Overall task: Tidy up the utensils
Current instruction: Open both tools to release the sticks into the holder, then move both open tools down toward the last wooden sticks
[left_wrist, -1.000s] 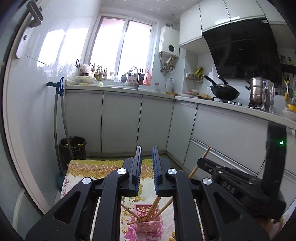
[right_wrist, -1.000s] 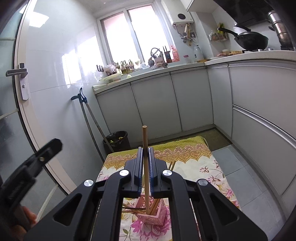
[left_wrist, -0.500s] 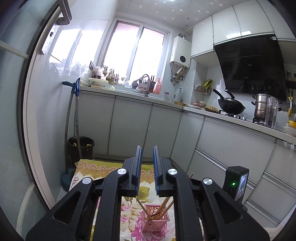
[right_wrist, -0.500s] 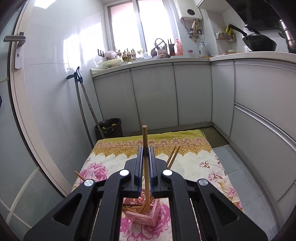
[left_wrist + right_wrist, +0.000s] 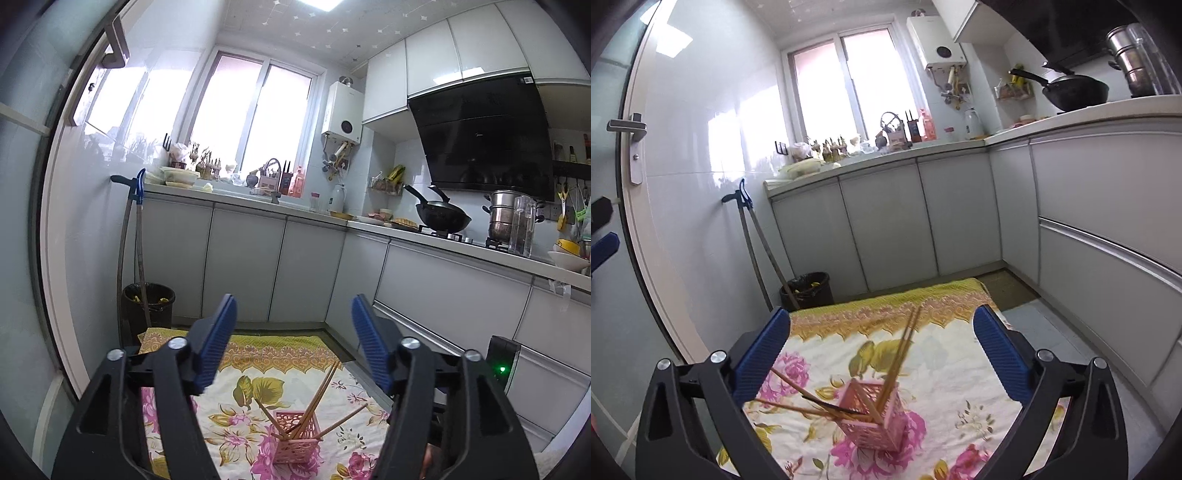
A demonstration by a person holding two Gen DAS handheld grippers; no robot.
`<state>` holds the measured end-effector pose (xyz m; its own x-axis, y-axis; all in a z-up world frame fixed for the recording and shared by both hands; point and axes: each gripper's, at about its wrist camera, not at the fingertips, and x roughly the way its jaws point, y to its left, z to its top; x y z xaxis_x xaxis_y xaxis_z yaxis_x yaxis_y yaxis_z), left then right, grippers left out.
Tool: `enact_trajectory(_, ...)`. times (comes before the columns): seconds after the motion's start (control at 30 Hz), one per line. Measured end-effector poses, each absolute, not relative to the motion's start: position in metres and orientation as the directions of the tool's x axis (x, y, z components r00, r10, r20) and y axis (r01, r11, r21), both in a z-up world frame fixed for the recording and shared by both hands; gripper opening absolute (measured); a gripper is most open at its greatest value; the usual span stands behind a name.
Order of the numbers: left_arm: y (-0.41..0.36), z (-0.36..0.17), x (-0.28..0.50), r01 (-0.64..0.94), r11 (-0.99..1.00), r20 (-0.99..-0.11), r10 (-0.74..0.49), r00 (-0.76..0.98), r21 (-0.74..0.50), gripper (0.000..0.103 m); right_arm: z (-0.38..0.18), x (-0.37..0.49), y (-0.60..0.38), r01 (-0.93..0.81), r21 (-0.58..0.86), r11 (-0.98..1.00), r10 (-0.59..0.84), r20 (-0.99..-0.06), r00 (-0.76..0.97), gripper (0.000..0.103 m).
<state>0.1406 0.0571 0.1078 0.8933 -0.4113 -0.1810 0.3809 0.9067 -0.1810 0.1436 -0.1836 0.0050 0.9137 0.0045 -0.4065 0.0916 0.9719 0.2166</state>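
Observation:
A pink lattice utensil holder (image 5: 295,439) (image 5: 873,417) stands on a floral cloth (image 5: 255,369) (image 5: 945,369) on the floor. Several wooden chopsticks (image 5: 319,391) (image 5: 903,354) stand and lean in it. My left gripper (image 5: 293,345) is open and empty, held above and behind the holder. My right gripper (image 5: 882,350) is open and empty, just above the holder, with the chopsticks showing between its blue pads (image 5: 762,354).
Grey kitchen cabinets (image 5: 243,266) (image 5: 886,221) run along the back and right. A black bin (image 5: 149,302) (image 5: 807,290) and mop handles (image 5: 135,251) (image 5: 757,247) stand at the back left. A glass door (image 5: 617,221) is on the left. A black device with a green light (image 5: 500,363) sits at the right.
Both grippers have opened. My right gripper has let go of the chopstick, which now stands in the holder. Both views have tilted up and pulled back slightly.

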Motion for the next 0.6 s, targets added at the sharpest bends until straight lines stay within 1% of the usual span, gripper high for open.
enact_trajectory(0.03,0.055,0.109,0.136,0.392,0.903,-0.17,-0.42,0.892,-0.175,0.079,0.003,0.139,-0.186,0.12,0.177,0.977,-0.023,-0.469,0.883,0.097)
enact_trajectory(0.07,0.052,0.11,0.131,0.405,0.899,-0.166,-0.43,0.888,-0.167,0.086,0.0,0.133,-0.188,0.143,0.141,0.98,-0.053,-0.508,0.86,0.097)
enact_trajectory(0.17,0.04,0.11,0.117,0.453,0.883,-0.172,-0.468,0.867,-0.124,0.096,-0.012,0.105,-0.199,0.197,0.089,0.976,-0.118,-0.544,0.831,0.097)
enact_trajectory(0.23,0.03,0.107,0.109,0.489,0.867,-0.184,-0.499,0.847,-0.099,0.096,-0.021,0.087,-0.208,0.221,0.071,0.973,-0.137,-0.596,0.791,0.097)
enact_trajectory(0.27,0.025,0.105,0.106,0.514,0.853,-0.206,-0.522,0.828,-0.093,0.096,-0.027,0.079,-0.212,0.238,0.066,0.969,-0.147,-0.624,0.768,0.097)
enact_trajectory(0.33,0.012,0.098,0.105,0.571,0.817,-0.273,-0.57,0.775,-0.084,0.096,-0.041,0.062,-0.224,0.277,0.079,0.958,-0.149,-0.687,0.711,0.097)
enact_trajectory(0.4,-0.001,0.087,0.102,0.619,0.783,-0.336,-0.6,0.726,-0.059,0.096,-0.058,0.048,-0.241,0.328,0.143,0.934,-0.11,-0.757,0.644,0.097)
enact_trajectory(0.5,-0.025,0.065,0.1,0.686,0.727,-0.465,-0.616,0.635,-0.025,0.096,-0.098,0.028,-0.267,0.405,0.302,0.863,0.056,-0.854,0.517,0.097)
enact_trajectory(0.6,-0.05,0.037,0.103,0.758,0.652,-0.614,-0.601,0.512,-0.006,0.096,-0.139,0.009,-0.282,0.478,0.386,0.789,0.191,-0.893,0.407,0.096)
